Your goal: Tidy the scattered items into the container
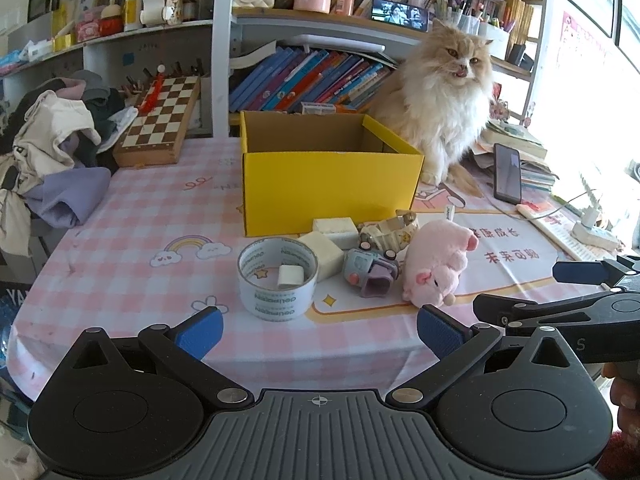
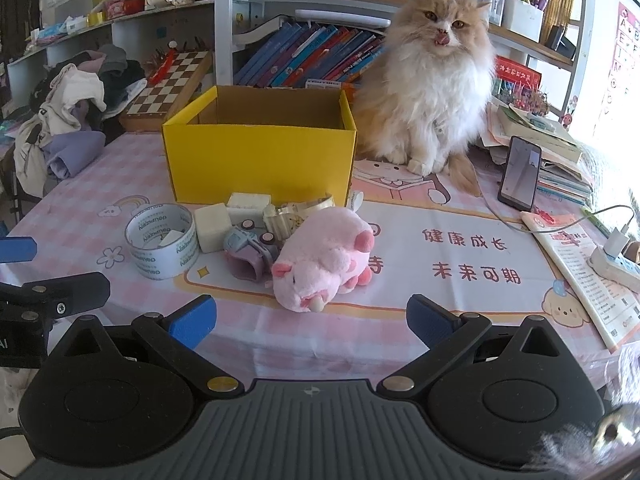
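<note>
An open yellow cardboard box (image 1: 328, 184) (image 2: 260, 160) stands on the pink checked tablecloth. In front of it lie a clear tape roll (image 1: 277, 277) (image 2: 162, 240), two cream blocks (image 1: 324, 249) (image 2: 212, 226), a grey-purple toy car (image 1: 370, 272) (image 2: 248, 252), a cream toy (image 1: 390, 232) (image 2: 288, 218) and a pink plush pig (image 1: 438, 266) (image 2: 324, 254). My left gripper (image 1: 320, 334) is open and empty, near the table's front edge, just short of the tape roll. My right gripper (image 2: 312, 320) is open and empty, just short of the pig; it also shows in the left wrist view (image 1: 552, 292).
A fluffy orange-white cat (image 1: 440, 108) (image 2: 432, 92) sits right of the box. A phone (image 1: 507, 178) (image 2: 520, 174), books, a booklet (image 2: 580, 276) and a power strip (image 2: 616, 264) lie at right. A chessboard (image 1: 160, 120) and piled clothes (image 1: 52, 152) are at left.
</note>
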Action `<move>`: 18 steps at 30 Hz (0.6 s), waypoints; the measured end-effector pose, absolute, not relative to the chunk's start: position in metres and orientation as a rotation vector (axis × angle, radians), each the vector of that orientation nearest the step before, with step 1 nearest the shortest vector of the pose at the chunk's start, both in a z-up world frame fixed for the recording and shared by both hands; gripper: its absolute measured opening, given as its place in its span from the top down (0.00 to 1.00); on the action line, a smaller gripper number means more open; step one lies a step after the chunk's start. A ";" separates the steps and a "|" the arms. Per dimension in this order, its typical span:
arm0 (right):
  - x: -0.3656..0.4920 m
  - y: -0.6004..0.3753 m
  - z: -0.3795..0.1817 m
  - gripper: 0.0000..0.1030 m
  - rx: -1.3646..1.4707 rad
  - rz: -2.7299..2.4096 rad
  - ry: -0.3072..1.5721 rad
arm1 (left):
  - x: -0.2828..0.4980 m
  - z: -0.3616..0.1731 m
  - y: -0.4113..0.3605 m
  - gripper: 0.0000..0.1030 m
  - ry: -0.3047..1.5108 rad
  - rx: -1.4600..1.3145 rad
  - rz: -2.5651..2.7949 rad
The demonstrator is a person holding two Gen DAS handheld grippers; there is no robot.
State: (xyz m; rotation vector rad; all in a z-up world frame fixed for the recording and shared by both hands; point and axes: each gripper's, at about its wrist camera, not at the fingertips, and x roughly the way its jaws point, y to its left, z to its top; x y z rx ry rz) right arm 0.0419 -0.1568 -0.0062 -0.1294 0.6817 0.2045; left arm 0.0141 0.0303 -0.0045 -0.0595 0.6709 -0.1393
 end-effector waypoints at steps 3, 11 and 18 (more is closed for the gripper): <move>0.042 -0.157 -0.005 0.00 -0.130 0.207 0.679 | 0.013 -0.005 0.031 0.00 0.673 -0.064 -0.136; 0.042 -0.158 -0.006 0.02 -0.128 0.208 0.683 | 0.014 -0.005 0.031 0.00 0.669 -0.070 -0.122; 0.045 -0.161 -0.007 0.15 -0.118 0.217 0.683 | 0.015 -0.004 0.034 0.00 0.656 -0.082 -0.108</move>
